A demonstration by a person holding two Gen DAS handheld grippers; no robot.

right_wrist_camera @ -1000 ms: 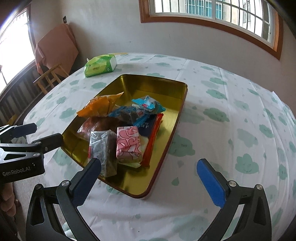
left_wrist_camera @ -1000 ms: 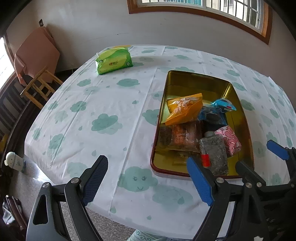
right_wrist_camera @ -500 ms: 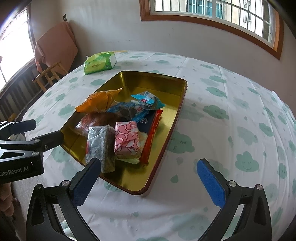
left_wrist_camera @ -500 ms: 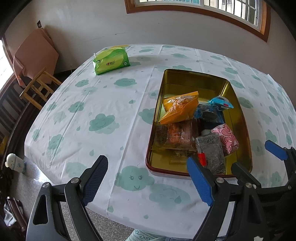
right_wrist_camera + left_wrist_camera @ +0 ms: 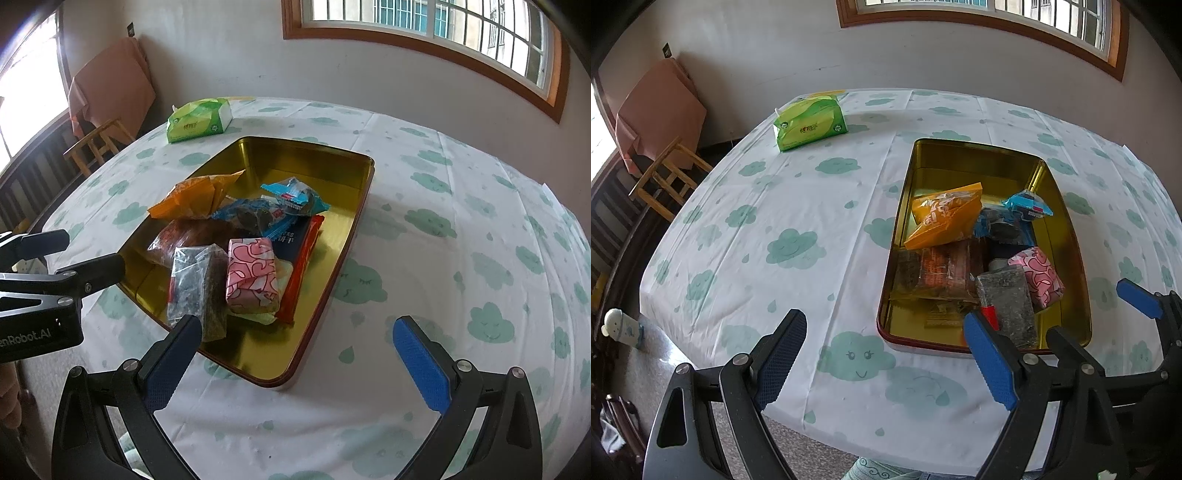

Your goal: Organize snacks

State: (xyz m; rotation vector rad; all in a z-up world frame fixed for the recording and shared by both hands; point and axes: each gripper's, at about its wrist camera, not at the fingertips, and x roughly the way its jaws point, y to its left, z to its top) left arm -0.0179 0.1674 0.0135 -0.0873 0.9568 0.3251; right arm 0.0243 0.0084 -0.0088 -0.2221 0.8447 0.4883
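With both grippers' jaws spread empty, the loose snacks (image 5: 240,236) heaped in the tray (image 5: 332,266) could slide at 6 o'clock if nudged.

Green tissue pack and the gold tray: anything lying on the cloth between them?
Nothing. Both wrist views show only bare cloud-print tablecloth between the tissue pack and the tray.

Tablecloth (image 5: 798,206) left of gold tray (image 5: 979,155) bare, open to pass; green tissue pack (image 5: 809,123) at far corner. Snack pile (image 5: 236,251) crowds tray's near half; far half free.
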